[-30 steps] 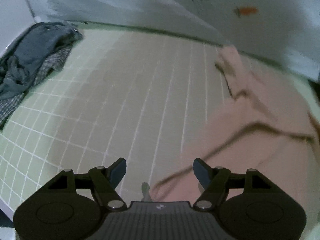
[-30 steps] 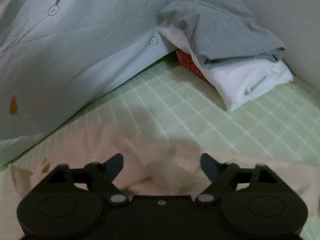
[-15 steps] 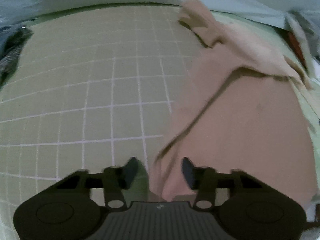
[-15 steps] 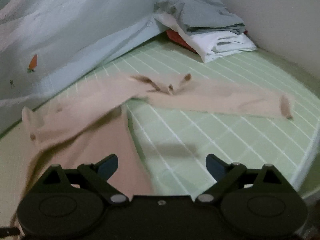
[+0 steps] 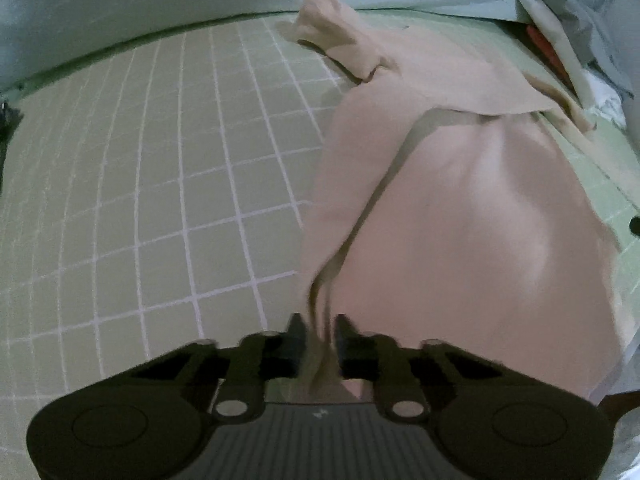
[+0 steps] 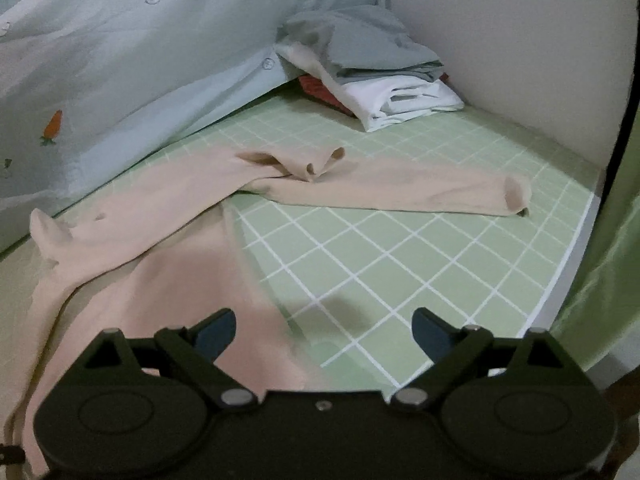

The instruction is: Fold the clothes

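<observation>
A folded stack [image 6: 380, 76] sits at the bed's [image 6: 400, 264] far corner. The pink top [image 5: 460, 208] lies spread, sleeves out: left gripper [image 5: 319, 330] apparently pinching its hem, right gripper [image 6: 322, 330] spread wide.

The beige long-sleeved top [image 6: 168, 248] lies spread on the bed (one sleeve outstretched, hem corner pinched and lifted).

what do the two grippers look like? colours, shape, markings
Both are matte black. The left gripper has two round lobes, silver pivot screws, dark fingers and a grey ribbed centre panel with a small white mark. The right gripper has the same lobed body and silver screws, blue fingertip pads and a plain black centre with one small screw. No cables or sleeves visible.
</observation>
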A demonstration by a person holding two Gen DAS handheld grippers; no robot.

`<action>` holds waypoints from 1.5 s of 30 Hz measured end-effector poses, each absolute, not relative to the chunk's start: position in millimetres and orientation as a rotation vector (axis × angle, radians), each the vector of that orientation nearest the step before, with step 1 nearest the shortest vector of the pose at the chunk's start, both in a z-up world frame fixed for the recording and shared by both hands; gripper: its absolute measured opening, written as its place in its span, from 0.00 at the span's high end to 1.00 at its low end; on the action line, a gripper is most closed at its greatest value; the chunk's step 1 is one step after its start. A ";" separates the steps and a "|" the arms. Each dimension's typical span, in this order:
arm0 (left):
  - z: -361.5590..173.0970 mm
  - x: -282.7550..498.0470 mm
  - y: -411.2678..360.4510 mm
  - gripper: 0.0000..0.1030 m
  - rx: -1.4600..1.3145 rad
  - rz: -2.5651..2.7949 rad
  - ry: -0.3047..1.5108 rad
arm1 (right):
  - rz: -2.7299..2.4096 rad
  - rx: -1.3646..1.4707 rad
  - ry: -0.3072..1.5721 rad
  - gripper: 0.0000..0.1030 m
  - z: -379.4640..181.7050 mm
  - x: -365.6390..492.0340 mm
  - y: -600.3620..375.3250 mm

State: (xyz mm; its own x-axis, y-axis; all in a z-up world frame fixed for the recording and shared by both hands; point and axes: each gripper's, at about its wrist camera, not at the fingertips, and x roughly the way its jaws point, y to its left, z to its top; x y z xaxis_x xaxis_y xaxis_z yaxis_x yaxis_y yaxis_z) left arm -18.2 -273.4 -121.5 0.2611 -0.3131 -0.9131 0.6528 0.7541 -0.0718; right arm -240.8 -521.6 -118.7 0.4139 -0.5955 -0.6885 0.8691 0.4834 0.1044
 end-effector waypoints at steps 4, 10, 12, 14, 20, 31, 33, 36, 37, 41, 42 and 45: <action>-115.4 -21.9 -276.7 0.96 0.295 -0.627 1.140 | -0.908 0.482 0.652 0.08 -119.6 -242.4 -526.8; -99.3 -42.5 -300.1 0.96 0.229 -0.573 1.108 | -0.804 0.400 0.706 0.08 -113.5 -250.1 -549.4; -96.2 -51.9 -312.0 0.96 0.205 -0.562 1.100 | -0.780 0.392 0.717 0.08 -112.1 -253.6 -563.1; -92.4 -62.2 -326.0 0.96 0.187 -0.556 1.084 | -0.763 0.389 0.723 0.08 -111.0 -256.6 -578.2; -78.6 -88.8 -365.7 0.96 0.125 -0.555 1.041 | -0.716 0.406 0.738 0.08 -111.3 -264.2 -622.4; -117.2 -99.3 -388.3 0.89 -0.024 -0.430 1.122 | -0.638 0.401 0.764 0.08 -113.3 -245.6 -658.3; -115.4 -99.0 -383.5 0.78 -0.062 -0.438 1.122 | -0.624 0.400 0.766 0.08 -113.3 -241.4 -663.7; -104.5 -102.6 -377.2 0.60 -0.079 -0.449 1.105 | -0.602 0.399 0.771 0.08 -113.2 -235.2 -671.7; -99.1 -104.2 -373.4 0.53 -0.084 -0.452 1.092 | -0.595 0.398 0.772 0.08 -113.2 -233.1 -674.4; -79.9 -103.9 -356.1 0.47 -0.101 -0.463 1.045 | -0.606 0.388 0.751 0.08 -107.3 -214.0 -678.4; -75.8 -101.0 -351.7 0.47 -0.100 -0.457 1.035 | -0.616 0.380 0.750 0.08 -106.0 -206.9 -680.0; -65.5 -83.9 -343.4 0.47 -0.118 -0.408 1.002 | -0.645 0.336 0.754 0.08 -103.9 -187.0 -683.6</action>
